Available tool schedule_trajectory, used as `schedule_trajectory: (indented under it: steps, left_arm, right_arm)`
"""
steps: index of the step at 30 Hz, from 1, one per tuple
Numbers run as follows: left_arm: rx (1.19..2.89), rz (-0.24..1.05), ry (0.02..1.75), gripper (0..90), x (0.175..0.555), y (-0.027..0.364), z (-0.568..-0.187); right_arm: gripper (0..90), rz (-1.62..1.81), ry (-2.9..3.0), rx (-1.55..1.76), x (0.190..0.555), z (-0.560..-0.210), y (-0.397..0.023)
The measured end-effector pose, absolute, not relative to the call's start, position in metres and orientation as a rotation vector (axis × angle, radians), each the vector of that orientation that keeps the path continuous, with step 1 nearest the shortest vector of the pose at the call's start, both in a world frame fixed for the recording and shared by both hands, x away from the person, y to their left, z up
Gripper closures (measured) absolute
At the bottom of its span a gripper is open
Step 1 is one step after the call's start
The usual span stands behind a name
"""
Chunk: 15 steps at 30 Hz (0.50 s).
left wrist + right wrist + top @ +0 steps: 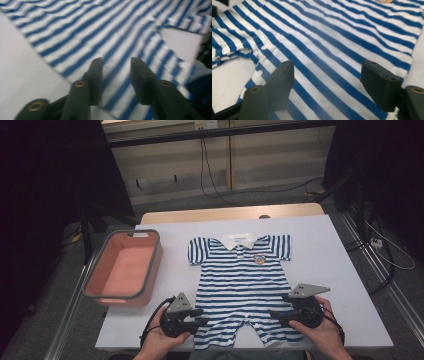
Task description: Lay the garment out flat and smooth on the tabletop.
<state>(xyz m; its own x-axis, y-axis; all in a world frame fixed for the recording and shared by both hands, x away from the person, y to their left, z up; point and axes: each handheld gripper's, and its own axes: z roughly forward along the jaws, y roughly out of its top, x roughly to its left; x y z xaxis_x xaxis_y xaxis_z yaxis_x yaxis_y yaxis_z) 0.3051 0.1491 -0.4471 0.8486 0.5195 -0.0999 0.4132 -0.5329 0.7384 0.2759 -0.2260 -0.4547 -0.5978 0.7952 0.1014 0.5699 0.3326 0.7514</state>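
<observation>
- In the middle of the white table top lies a blue-and-white striped baby romper, spread flat with its white collar at the far end and its two short legs pointing toward the person.
- A small round badge sits on the romper's chest, just below the collar.
- At the near left leg of the romper, the left gripper, black with a grey three-cornered plate on top, is held in the person's left hand. In the left gripper view its jaws stand apart over the striped cloth at the garment's edge, with nothing pinched between them.
- At the near right leg, the right gripper is held in the person's right hand. In the right gripper view its jaws are spread wide above the stripes, gripping nothing.
- Left of the romper, well apart from it, a rectangular pink storage bin with a grey rim rests on the table's left edge.
- Beyond the table, black cables trail across the floor by a pale wall.
</observation>
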Motion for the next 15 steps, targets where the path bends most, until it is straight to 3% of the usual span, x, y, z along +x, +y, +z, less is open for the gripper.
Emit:
schedule_trajectory:
  steps: [6,12,15]
  left_arm:
    - [2.171,0.267,0.759,35.9,0.319,0.16,-0.452]
    - [2.129,0.369,0.819,14.9,0.324,0.164,-0.452]
    - [2.123,0.382,0.821,12.6,0.326,0.165,-0.451]
  right_arm:
    - [15.7,1.142,2.266,1.225,0.279,-0.452,-0.226]
    - [10.9,1.151,2.255,1.215,0.282,-0.452,-0.226]
    - [7.8,1.173,2.249,1.21,0.28,-0.451,-0.228]
